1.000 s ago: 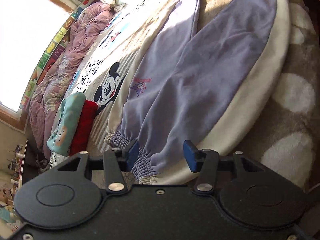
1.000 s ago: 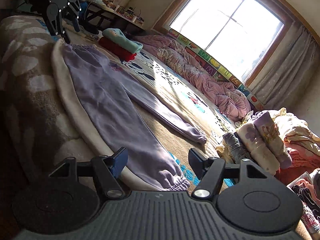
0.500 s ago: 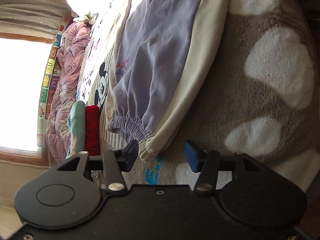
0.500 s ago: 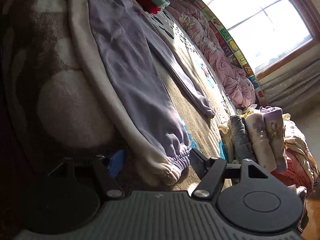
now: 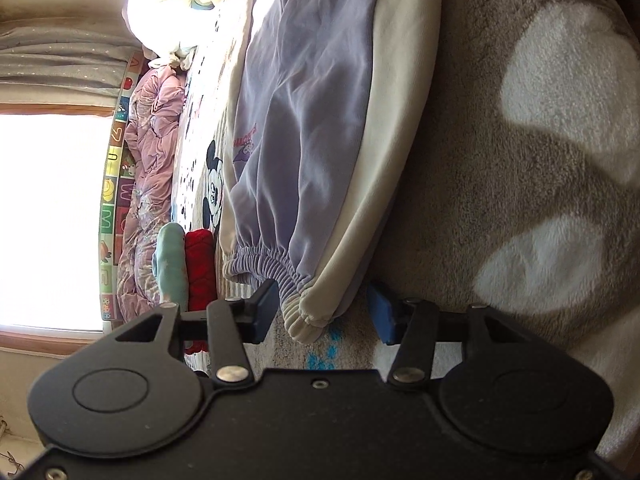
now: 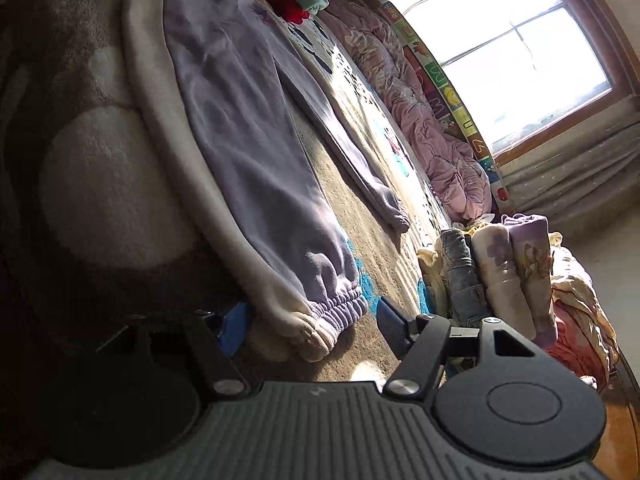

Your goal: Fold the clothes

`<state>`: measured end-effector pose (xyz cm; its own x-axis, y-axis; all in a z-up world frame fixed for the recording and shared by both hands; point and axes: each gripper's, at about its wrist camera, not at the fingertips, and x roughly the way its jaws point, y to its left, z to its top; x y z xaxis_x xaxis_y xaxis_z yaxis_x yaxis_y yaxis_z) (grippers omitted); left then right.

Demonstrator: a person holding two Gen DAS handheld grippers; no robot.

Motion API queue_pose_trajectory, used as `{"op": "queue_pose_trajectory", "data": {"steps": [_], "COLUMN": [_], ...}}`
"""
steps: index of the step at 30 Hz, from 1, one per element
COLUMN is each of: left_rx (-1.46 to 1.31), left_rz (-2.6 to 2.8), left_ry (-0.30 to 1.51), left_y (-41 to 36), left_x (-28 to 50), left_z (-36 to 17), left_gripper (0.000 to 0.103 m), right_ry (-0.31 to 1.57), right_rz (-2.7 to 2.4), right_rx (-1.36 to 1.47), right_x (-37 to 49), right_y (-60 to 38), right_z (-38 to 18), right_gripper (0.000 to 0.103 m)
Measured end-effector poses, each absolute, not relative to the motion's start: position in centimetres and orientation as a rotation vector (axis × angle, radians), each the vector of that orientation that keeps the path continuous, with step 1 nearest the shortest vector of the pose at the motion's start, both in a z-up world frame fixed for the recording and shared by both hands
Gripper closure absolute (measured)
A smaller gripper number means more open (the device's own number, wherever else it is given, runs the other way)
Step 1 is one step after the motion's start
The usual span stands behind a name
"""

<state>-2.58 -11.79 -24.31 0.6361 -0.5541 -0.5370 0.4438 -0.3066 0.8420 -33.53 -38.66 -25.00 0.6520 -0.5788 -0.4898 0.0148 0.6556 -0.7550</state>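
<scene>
Lavender sweatpants with a cream lining [image 5: 304,128] lie flat on the bed, also seen in the right wrist view [image 6: 240,128]. My left gripper [image 5: 322,312] is open, its blue pads on either side of the elastic waistband corner [image 5: 304,312], apart from it. My right gripper [image 6: 312,326] is open, its pads on either side of the near leg cuff [image 6: 324,312]. The far leg cuff [image 6: 394,216] lies further off on the bed.
A grey blanket with pale spots [image 5: 520,140] covers the bed edge. Folded teal and red clothes [image 5: 188,264] lie by the waistband. A pink duvet [image 6: 432,132] runs under the window. A stack of folded clothes [image 6: 500,276] sits past the cuff.
Both grippers have moved down and in to the pants' near edge: the left to the waistband corner, the right to the leg cuff. Both stay open.
</scene>
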Motion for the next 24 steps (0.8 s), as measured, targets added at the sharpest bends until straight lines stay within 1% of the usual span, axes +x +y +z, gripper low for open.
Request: {"op": "queue_pose_trajectory", "data": {"steps": [1, 3, 5, 6, 8, 10, 11, 13, 14, 15, 16, 18, 22, 24], "left_rx": [1.601, 1.599, 1.6, 1.601, 1.603, 1.605, 1.607, 1.609, 1.602, 1.591, 1.569, 1.515, 1.437, 1.395], "left_rz": [-0.99, -0.99, -0.993, -0.995, -0.999, -1.002, -1.002, -1.005, -1.011, -1.017, -1.023, -1.035, -1.056, -1.057], "left_ry": [-0.094, -0.093, -0.088, -0.086, -0.085, -0.084, -0.085, -0.087, -0.082, -0.07, -0.049, 0.007, 0.099, 0.134], "left_y": [-11.8, -11.8, -11.8, -11.8, -11.9, -12.0, -12.1, -12.2, -12.2, -12.2, -12.3, -12.7, -14.0, -14.9], "left_x": [-2.6, -2.6, -2.5, -2.5, -2.3, -2.3, -2.3, -2.3, -2.3, -2.3, -2.1, -1.7, -0.9, -0.4], "left_z": [-24.3, -24.3, -24.4, -24.4, -24.6, -24.7, -24.7, -24.7, -24.5, -24.2, -23.8, -22.8, -20.8, -19.6], "left_gripper": [0.06, 0.06, 0.062, 0.065, 0.067, 0.068, 0.068, 0.068, 0.068, 0.071, 0.081, 0.09, 0.095, 0.095], "right_ry": [0.796, 0.792, 0.789, 0.791, 0.791, 0.79, 0.789, 0.791, 0.793, 0.786, 0.768, 0.738, 0.722, 0.721], "right_rz": [-0.371, -0.355, -0.352, -0.359, -0.364, -0.354, -0.347, -0.337, -0.333, -0.334, -0.339, -0.346, -0.333, -0.33], "right_rx": [-0.797, -0.797, -0.791, -0.785, -0.766, -0.762, -0.762, -0.753, -0.747, -0.733, -0.711, -0.661, -0.522, -0.491], "right_x": [-33.6, -33.7, -33.9, -33.9, -34.1, -34.3, -34.4, -34.4, -34.4, -34.5, -34.6, -34.8, -34.3, -33.6], "right_y": [-38.6, -38.6, -38.8, -39.0, -39.4, -39.5, -39.5, -39.6, -39.6, -39.7, -39.9, -40.4, -42.7, -44.1], "right_z": [-25.1, -25.2, -25.2, -25.2, -25.2, -25.3, -25.3, -25.4, -25.3, -25.1, -24.7, -23.8, -21.7, -20.7], "right_gripper": [0.044, 0.05, 0.053, 0.054, 0.054, 0.06, 0.062, 0.076, 0.079, 0.082, 0.083, 0.083, 0.085, 0.086]}}
